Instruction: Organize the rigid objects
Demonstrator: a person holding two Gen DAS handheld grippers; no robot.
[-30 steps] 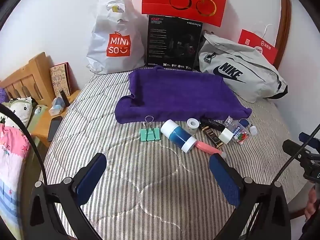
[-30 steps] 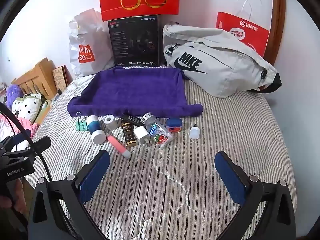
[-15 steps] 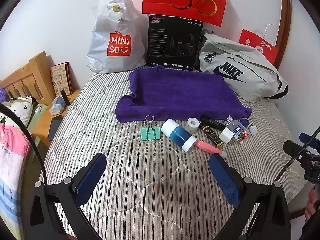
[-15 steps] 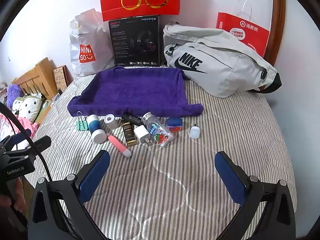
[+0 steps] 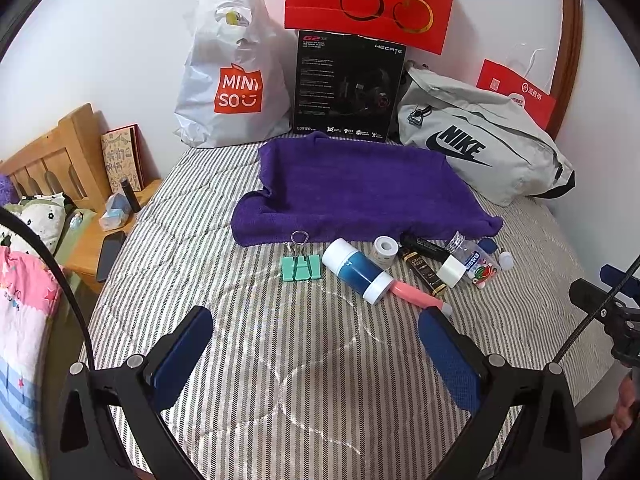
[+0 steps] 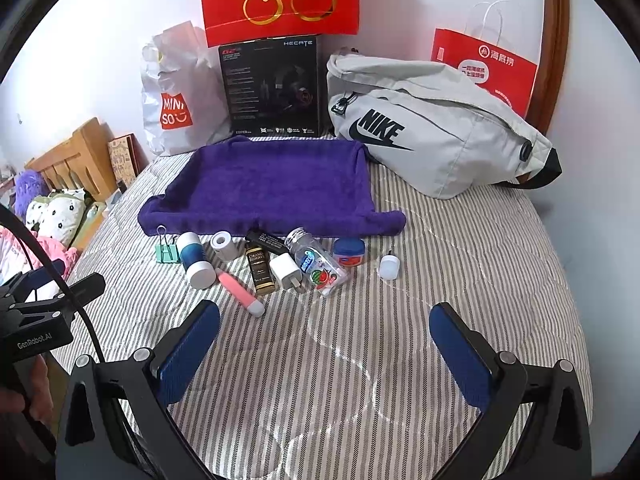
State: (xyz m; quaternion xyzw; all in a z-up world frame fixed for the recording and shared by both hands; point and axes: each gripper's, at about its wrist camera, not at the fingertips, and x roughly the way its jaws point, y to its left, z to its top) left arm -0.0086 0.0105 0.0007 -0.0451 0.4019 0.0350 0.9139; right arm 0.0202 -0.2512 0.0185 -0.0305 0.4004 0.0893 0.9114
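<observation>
A row of small items lies on the striped bed in front of a purple towel (image 5: 356, 188) (image 6: 272, 184): a green binder clip (image 5: 301, 267) (image 6: 166, 251), a blue-and-white cylinder (image 5: 357, 271) (image 6: 194, 259), a white tape roll (image 6: 223, 245), a pink tube (image 6: 240, 293), a dark box (image 6: 262, 270), a white charger (image 6: 286, 271), a clear bottle (image 6: 320, 266), a small blue jar (image 6: 349, 251) and a small white cap (image 6: 389, 267). My left gripper (image 5: 316, 344) is open and empty, short of the clip and cylinder. My right gripper (image 6: 324, 350) is open and empty, short of the row.
Against the wall stand a white Miniso bag (image 5: 234, 80), a black headset box (image 5: 348, 88), a red gift bag (image 5: 368, 0) and a grey Nike bag (image 6: 432, 132). A wooden headboard and bedside shelf (image 5: 80, 240) lie to the left. Bare striped bedding fills the near foreground.
Both views have shifted only slightly; the items on the bed have not moved and both grippers stay open.
</observation>
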